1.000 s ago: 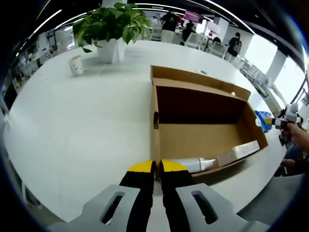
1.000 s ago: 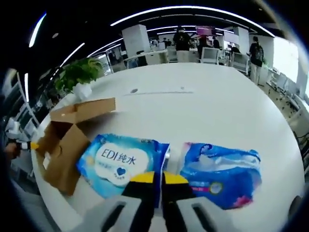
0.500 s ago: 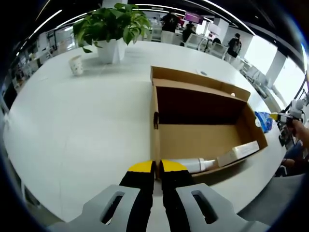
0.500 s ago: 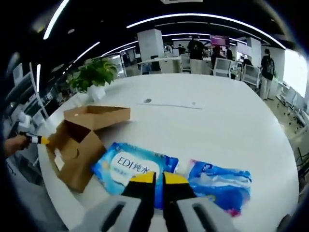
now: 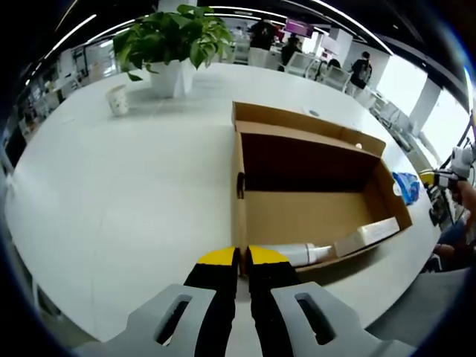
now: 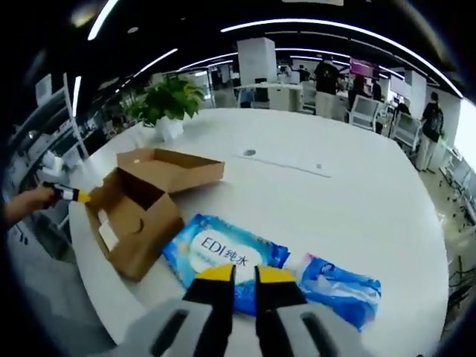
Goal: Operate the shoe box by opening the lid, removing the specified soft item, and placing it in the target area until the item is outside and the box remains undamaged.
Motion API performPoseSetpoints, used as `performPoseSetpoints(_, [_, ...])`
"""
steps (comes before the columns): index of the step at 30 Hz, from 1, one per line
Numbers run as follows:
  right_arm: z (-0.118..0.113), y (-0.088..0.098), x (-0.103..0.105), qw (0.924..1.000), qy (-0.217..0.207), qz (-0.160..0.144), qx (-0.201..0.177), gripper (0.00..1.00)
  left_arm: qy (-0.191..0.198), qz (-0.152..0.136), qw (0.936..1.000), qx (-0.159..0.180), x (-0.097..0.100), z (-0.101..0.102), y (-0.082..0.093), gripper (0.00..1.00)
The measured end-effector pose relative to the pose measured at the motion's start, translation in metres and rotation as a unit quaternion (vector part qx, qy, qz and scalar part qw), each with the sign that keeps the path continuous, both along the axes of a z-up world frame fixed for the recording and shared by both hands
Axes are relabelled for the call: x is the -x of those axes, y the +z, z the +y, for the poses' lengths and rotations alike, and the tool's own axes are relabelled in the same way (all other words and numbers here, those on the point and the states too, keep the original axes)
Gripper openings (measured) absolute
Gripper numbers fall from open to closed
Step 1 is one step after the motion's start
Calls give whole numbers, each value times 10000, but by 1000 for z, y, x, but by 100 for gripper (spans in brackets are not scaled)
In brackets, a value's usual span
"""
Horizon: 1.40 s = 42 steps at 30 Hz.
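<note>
The brown cardboard shoe box (image 5: 312, 193) stands open on the white table, its lid (image 5: 305, 123) folded back at the far side. Inside lie a white tube (image 5: 297, 254) and a small white carton (image 5: 368, 233). My left gripper (image 5: 242, 257) hovers shut and empty just before the box's near corner. In the right gripper view a soft blue wipes pack (image 6: 223, 256) marked EDI lies on the table beside the box (image 6: 141, 212), with a second blue pack (image 6: 338, 286) next to it. My right gripper (image 6: 244, 274) is shut above the packs, holding nothing.
A potted plant (image 5: 175, 37) and a paper cup (image 5: 117, 99) stand at the far left of the table (image 5: 111, 193). The right gripper (image 5: 445, 175) shows past the box's right end, near a blue pack (image 5: 405, 186). People and chairs stand far behind.
The right gripper has drawn back and up from the two blue packs, which stay on the table. The left gripper and the box have not moved.
</note>
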State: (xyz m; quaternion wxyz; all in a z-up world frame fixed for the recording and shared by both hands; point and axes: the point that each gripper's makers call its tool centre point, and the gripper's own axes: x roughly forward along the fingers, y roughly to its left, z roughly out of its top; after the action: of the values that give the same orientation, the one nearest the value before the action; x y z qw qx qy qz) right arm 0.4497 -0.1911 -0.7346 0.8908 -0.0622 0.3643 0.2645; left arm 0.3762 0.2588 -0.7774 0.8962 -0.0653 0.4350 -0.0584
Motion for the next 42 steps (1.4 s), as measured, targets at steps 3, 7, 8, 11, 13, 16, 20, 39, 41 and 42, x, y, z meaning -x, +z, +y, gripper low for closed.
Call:
performPoseSetpoints(3, [14,8,7,9993,359,32,36,10,-1,4,10000,-2,-2,2,-1,2])
performPoseSetpoints(7, [31,18,14,9969,784,39,5,11,9,-4,10000,11,-3,3,-2,2])
performPoseSetpoints(8, [33,20,15,9962,869,50,21,12,12,-7,10000,14,-3,3,-2,2])
performPoseSetpoints(11, [47,28,19,9940,1088,73,-35,14,16,4,10000,7,-4,3,-2,2])
performPoseSetpoints(13, [53,30,22,9927,1206,85,-29,14,13,11,10000,-12,-5,4,-3,2])
performPoseSetpoints(16, [61,34,23,9906,1362,93,-84,15,13,13,10000,-20,-5,5,-3,2])
performPoseSetpoints(20, [81,42,30,9826,1836,52,-272,18,14,23,10000,-11,-6,6,-4,2])
performPoseSetpoints(39, [143,41,49,9415,3322,241,-520,32,14,73,10000,-33,-5,5,-4,2])
performPoseSetpoints(41, [148,39,50,9384,3395,259,-582,35,26,71,10000,-26,-5,5,-3,2])
performPoseSetpoints(42, [151,38,51,9367,3441,255,-602,35,28,69,10000,-29,-4,4,-3,2])
